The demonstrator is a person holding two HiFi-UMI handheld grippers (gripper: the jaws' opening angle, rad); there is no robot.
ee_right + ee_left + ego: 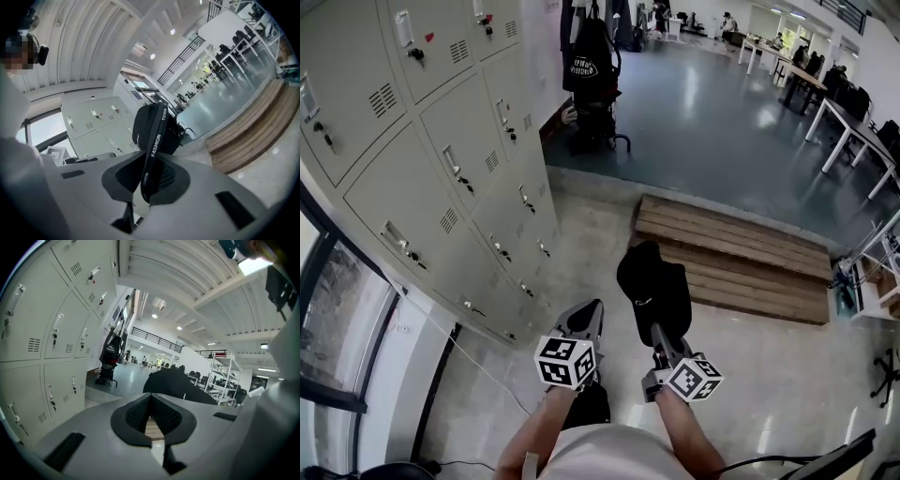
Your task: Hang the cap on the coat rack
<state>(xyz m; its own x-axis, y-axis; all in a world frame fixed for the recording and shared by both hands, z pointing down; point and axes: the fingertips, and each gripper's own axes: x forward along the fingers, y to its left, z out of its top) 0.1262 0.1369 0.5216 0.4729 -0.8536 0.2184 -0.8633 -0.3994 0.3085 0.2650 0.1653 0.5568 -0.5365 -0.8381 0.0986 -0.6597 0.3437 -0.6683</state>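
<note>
**Quick map of stuff around the wooden step [741,258]**

Lockers [441,150] off to the left of the step, all along the wall. Coat rack [592,70] well behind the step and over to its left, just past the lockers' far end. Tables [839,112] behind it too, off right. Shelf unit [874,272] just beside the step's right end. Cap [654,286] on the near side of the step's left end, pinched in the right gripper [660,333]. Left gripper [586,314] further left, between cap and lockers, jaws together.

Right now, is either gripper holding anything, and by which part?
The right gripper holds the black cap by its strap printed FASHION, pinched between the jaws. The left gripper holds nothing, jaws together.
</note>
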